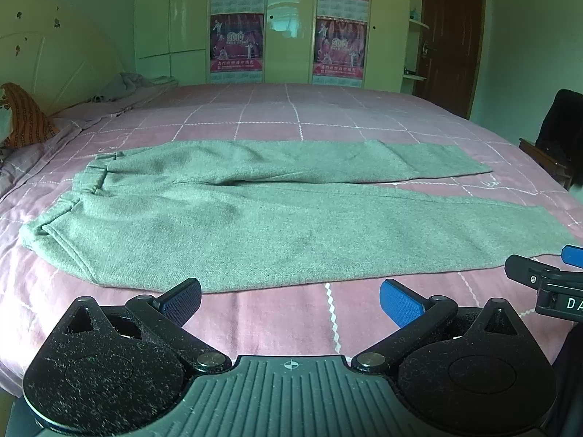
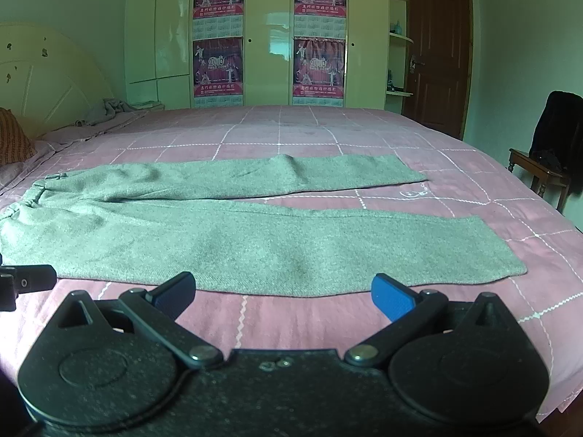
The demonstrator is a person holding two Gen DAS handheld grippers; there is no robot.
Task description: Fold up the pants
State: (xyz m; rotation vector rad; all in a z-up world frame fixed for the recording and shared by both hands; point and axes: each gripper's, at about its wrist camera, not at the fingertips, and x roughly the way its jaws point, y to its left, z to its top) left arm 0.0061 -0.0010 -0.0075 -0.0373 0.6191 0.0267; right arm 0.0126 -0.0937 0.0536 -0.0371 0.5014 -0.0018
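Your left hand-held gripper [image 1: 289,300] and right hand-held gripper [image 2: 284,295] both hover wide open, empty, near the bed's [image 2: 291,324] front edge. The grey pants [image 2: 226,240] lie flat, legs apart; pinching only one fabric layer, or the bedsheet with it, would likely skew your fold.

Grey pants [image 1: 233,218] flat, unfolded, 2 legs spread apart.

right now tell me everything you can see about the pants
The pants are grey-green, of a fuzzy, knit-looking fabric. They lie flat and unfolded across the pink checked bed cover, waistband to the left, both legs stretched to the right and slightly apart. Only the cover touches them; the left gripper and right gripper are open, just short of the near leg.
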